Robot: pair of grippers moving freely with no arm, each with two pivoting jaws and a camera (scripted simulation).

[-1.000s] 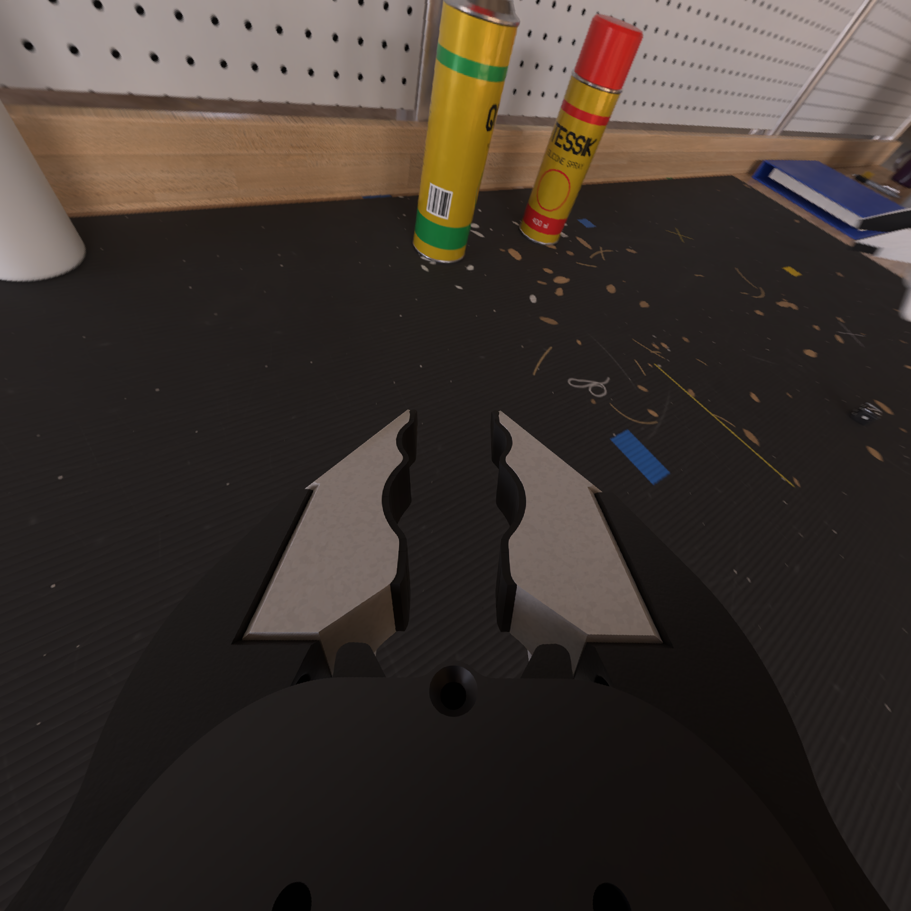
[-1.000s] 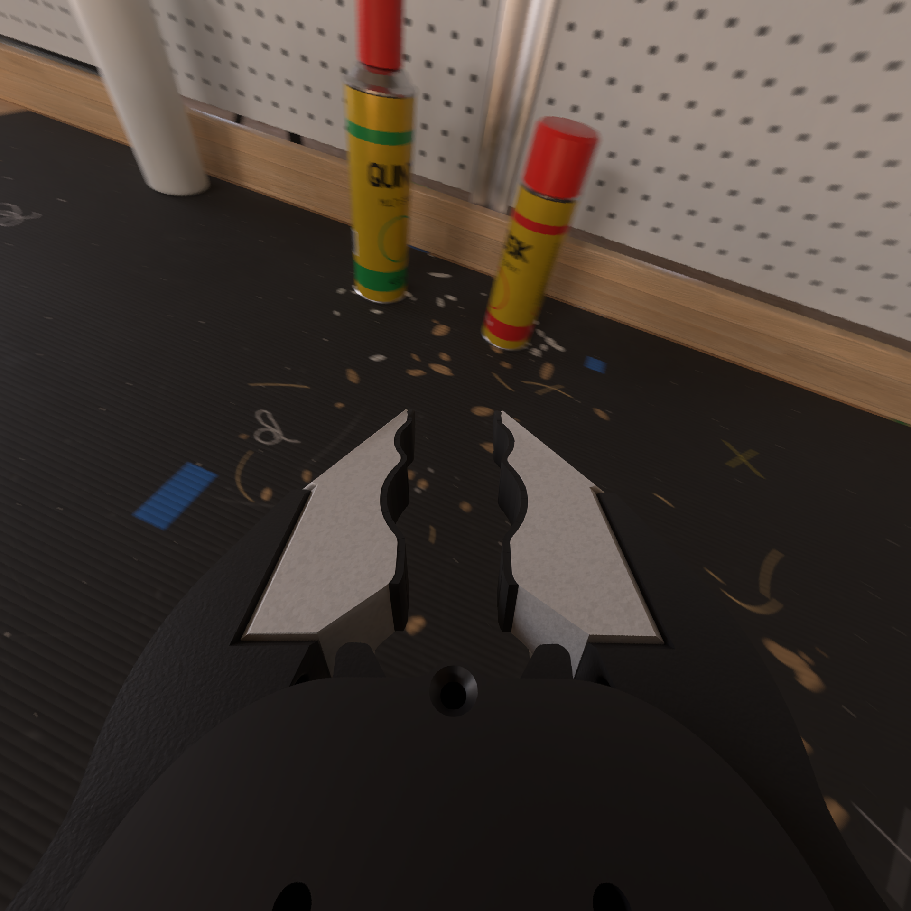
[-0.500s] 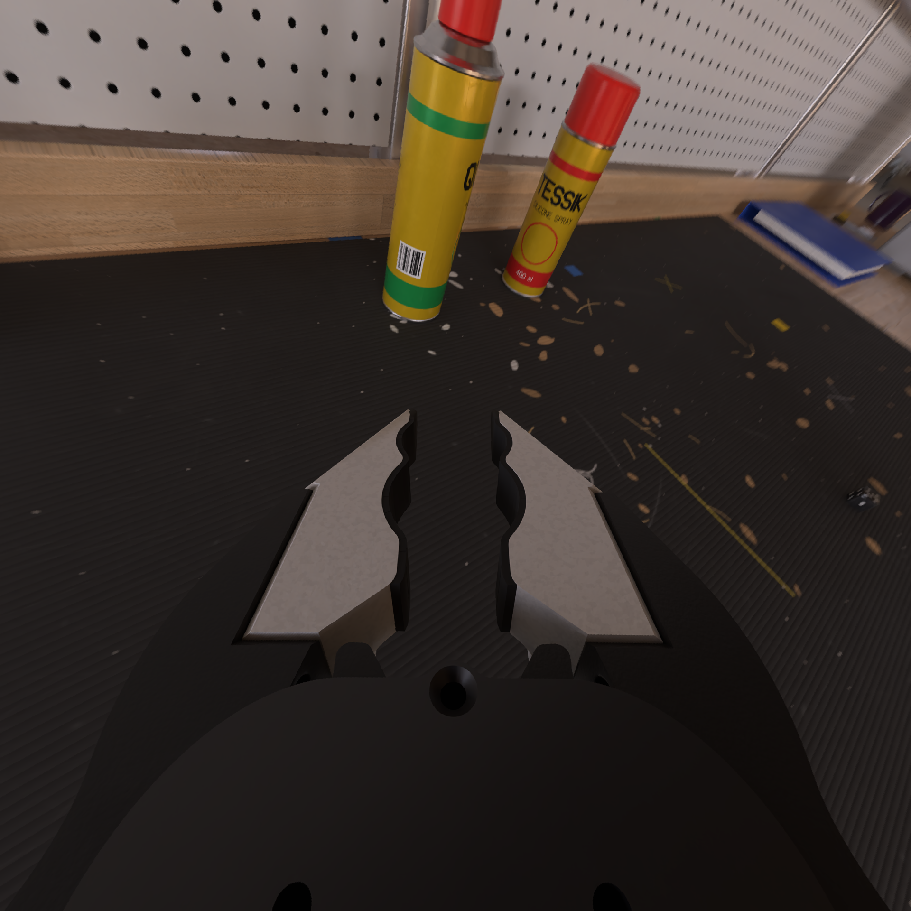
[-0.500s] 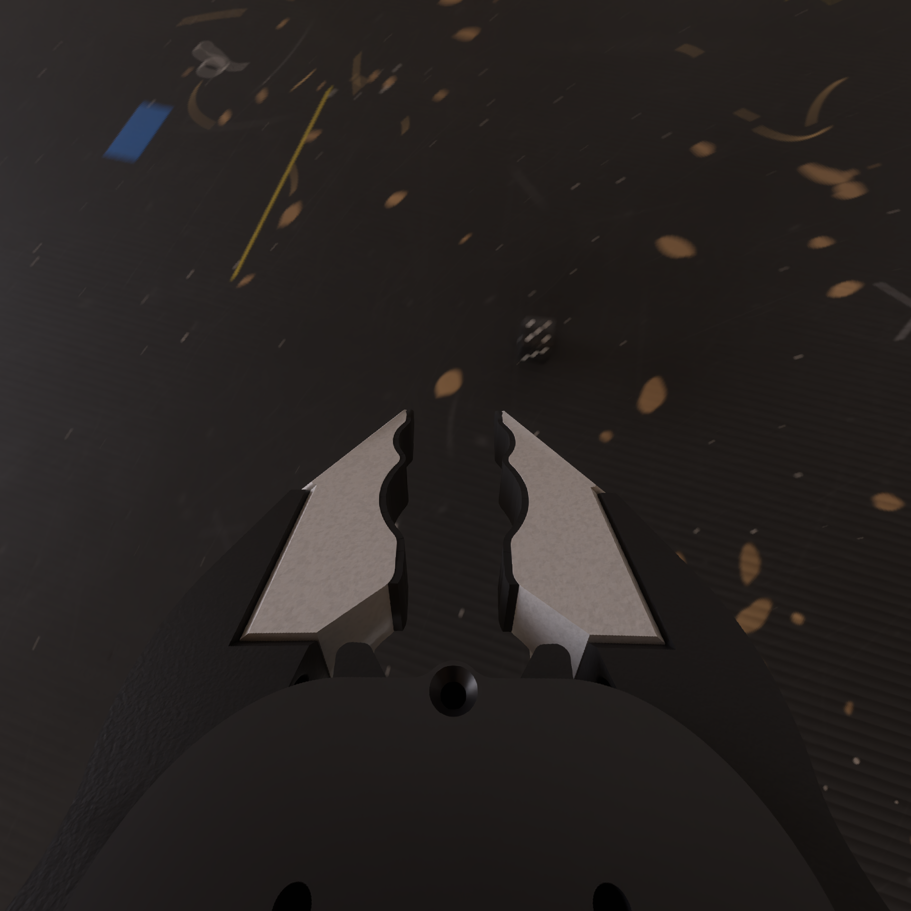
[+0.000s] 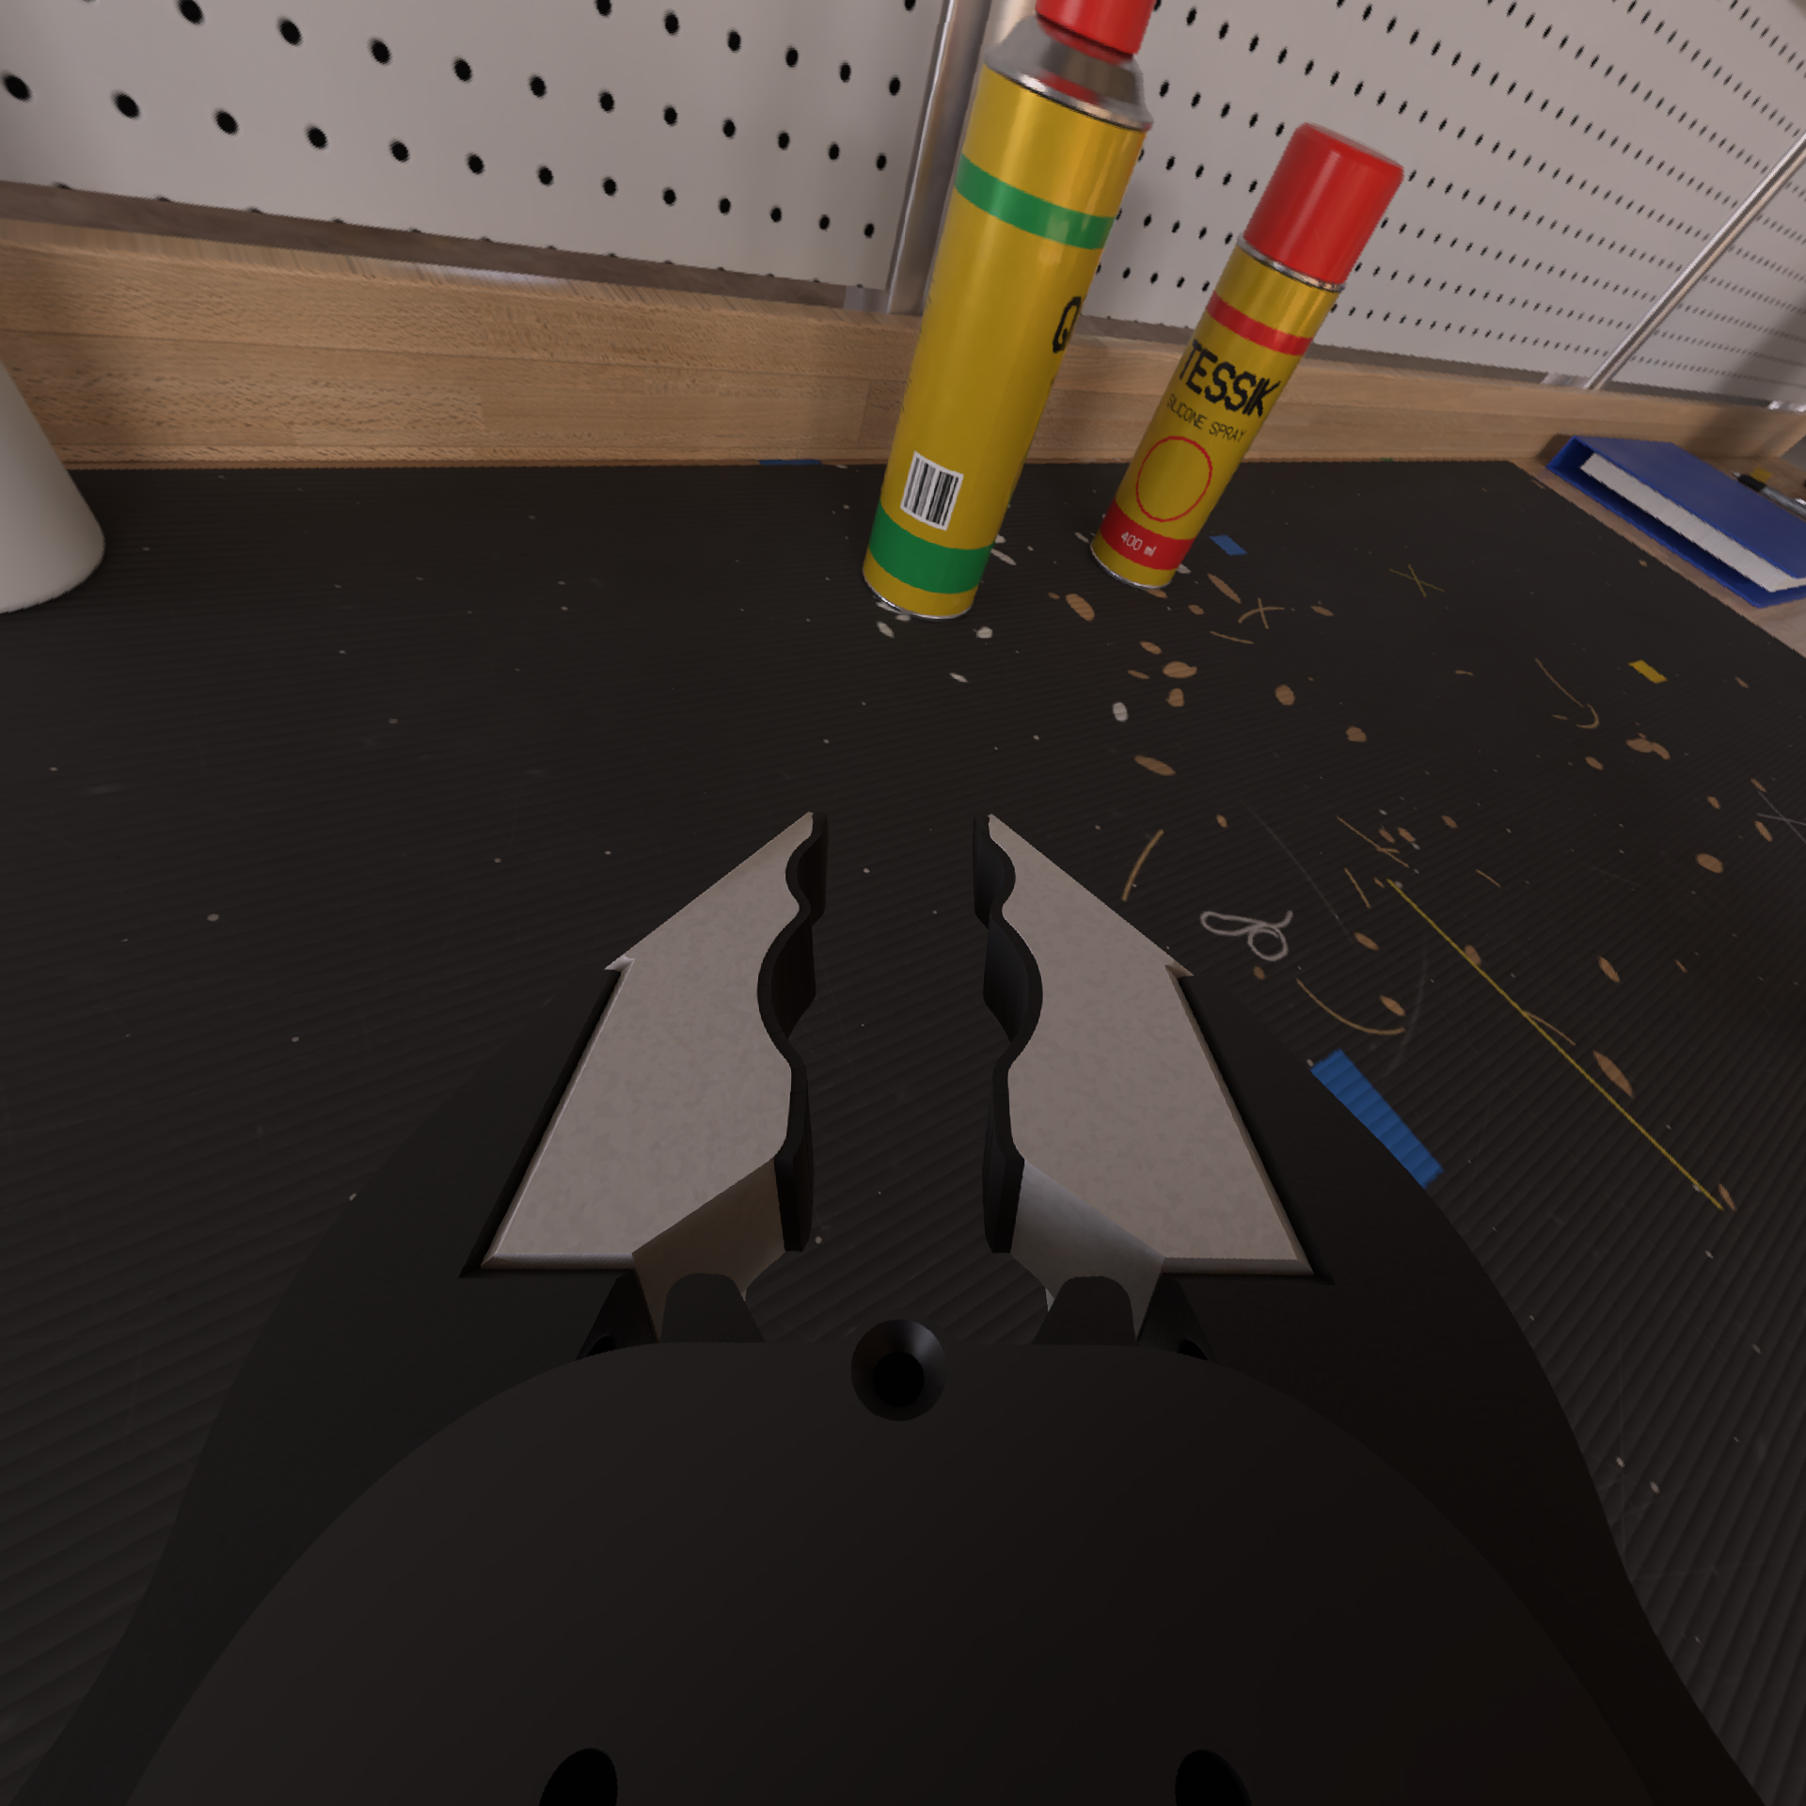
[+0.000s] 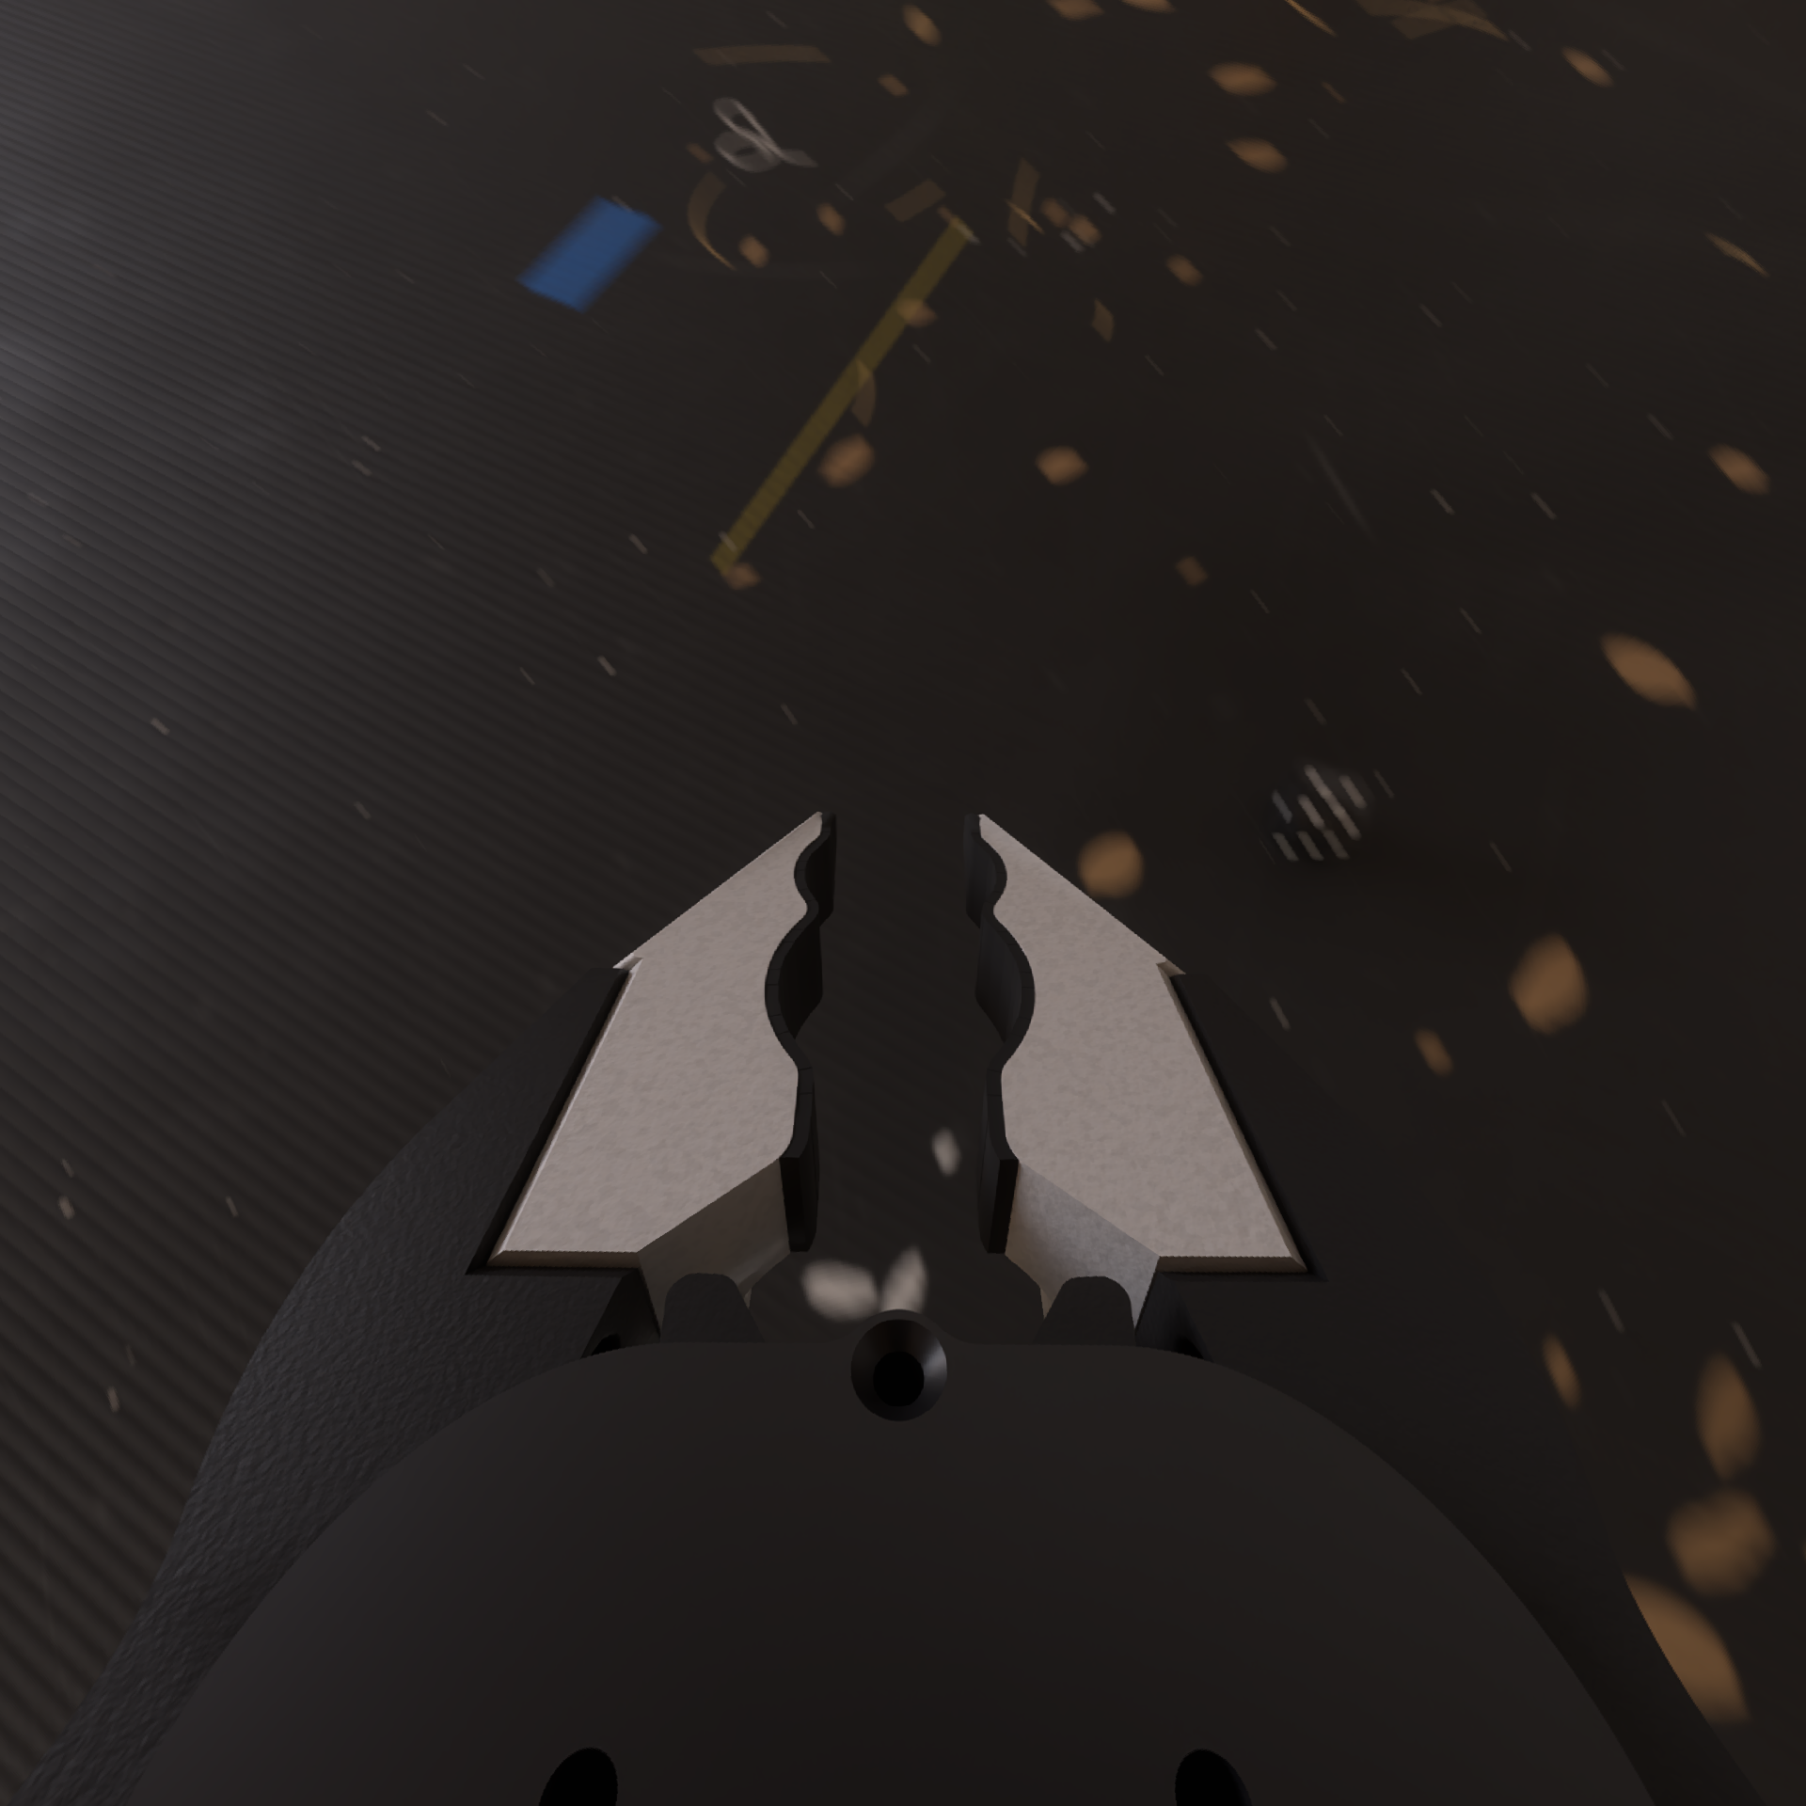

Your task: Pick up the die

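The die is small and black with white pips, blurred, lying on the black ribbed mat in the right wrist view. It sits ahead and to the right of my right gripper, apart from the fingertips. The right gripper is open and empty, pointing down at the mat. My left gripper is open and empty, low over the mat. The die does not show in the left wrist view.
Two yellow spray cans, a tall one and a shorter one, stand at the back by the wooden ledge and pegboard. A white cone base is at left, a blue binder at right. Wood chips, a blue tape strip and a yellow line litter the mat.
The right gripper has swung left and closer to the mat, so the die moved from just ahead to the right. The left gripper's view shifted, bringing the white cone and blue strip back in.
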